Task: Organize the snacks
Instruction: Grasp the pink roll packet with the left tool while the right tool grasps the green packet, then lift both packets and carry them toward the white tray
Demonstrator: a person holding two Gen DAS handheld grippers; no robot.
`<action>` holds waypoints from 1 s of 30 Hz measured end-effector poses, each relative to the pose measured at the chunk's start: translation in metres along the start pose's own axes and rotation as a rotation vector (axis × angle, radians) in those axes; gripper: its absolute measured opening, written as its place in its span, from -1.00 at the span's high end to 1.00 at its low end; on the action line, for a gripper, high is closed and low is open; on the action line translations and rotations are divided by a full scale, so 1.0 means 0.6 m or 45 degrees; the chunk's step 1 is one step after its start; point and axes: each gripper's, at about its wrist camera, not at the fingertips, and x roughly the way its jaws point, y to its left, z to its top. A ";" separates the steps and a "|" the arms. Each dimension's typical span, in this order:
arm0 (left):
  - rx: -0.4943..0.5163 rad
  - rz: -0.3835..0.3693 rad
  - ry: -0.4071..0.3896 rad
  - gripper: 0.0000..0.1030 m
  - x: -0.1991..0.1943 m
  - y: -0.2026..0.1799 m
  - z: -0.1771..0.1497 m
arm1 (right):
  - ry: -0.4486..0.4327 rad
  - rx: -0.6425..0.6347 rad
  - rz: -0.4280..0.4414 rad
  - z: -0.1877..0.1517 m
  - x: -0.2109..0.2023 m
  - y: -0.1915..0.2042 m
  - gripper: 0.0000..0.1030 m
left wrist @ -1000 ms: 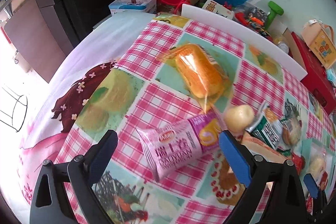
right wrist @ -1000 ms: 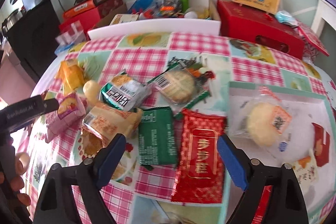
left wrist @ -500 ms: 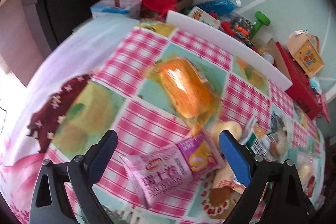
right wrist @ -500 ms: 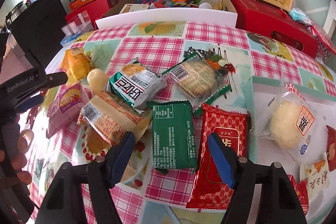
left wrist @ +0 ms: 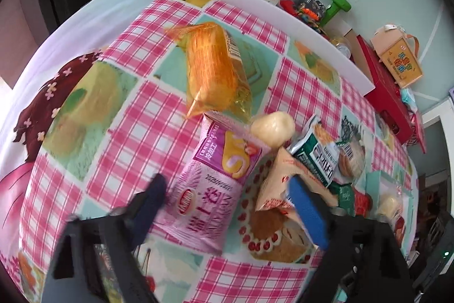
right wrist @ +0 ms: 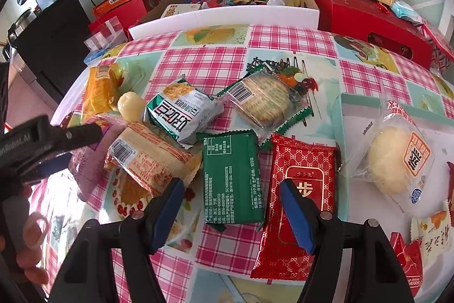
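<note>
On the checked tablecloth (right wrist: 204, 61) we work with 2 grippers at once, each bent down over its own packet. Our left gripper (left wrist: 227, 203) straddles the pink swiss-roll packet (left wrist: 210, 189), which lies slanted with its far end against the orange cake packet (left wrist: 215, 70). The jaws have just been closing and the packet is between them. The left pad looks to be at the packet's edge, but the picture is blurred there; the right pad stands apart from it, over the tan packet (left wrist: 283, 178). So the jaws are half spread and not yet pinching.

Our right gripper (right wrist: 231, 206) straddles the green packet (right wrist: 232, 178), which lies flat between the tan packet and the red packet (right wrist: 300, 189). These jaws have also just been closing. Both pads stand a little outside the packet's long edges, so nothing is held yet. We think the gripper comes from above because the neighbours lie so close on both sides.

At the right, on the pale tray (right wrist: 357, 110), a round bun packet (right wrist: 397, 158) and some small packets already lie. We judge this tray is the place for sorted snacks, so most of the task remains: about 8 packets are on the cloth. A risk is that the right pad catches the red packet too.
</note>
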 end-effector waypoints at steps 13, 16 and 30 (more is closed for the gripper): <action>0.019 0.153 0.005 0.13 0.030 -0.001 -0.020 | 0.017 -0.023 -0.007 -0.003 0.017 0.001 0.17; 0.032 0.173 -0.006 0.20 0.031 -0.009 -0.024 | 0.009 -0.040 -0.020 -0.005 0.018 0.003 0.18; 0.057 0.209 -0.118 0.24 -0.021 -0.041 -0.031 | -0.075 -0.010 -0.006 -0.001 -0.017 0.001 0.18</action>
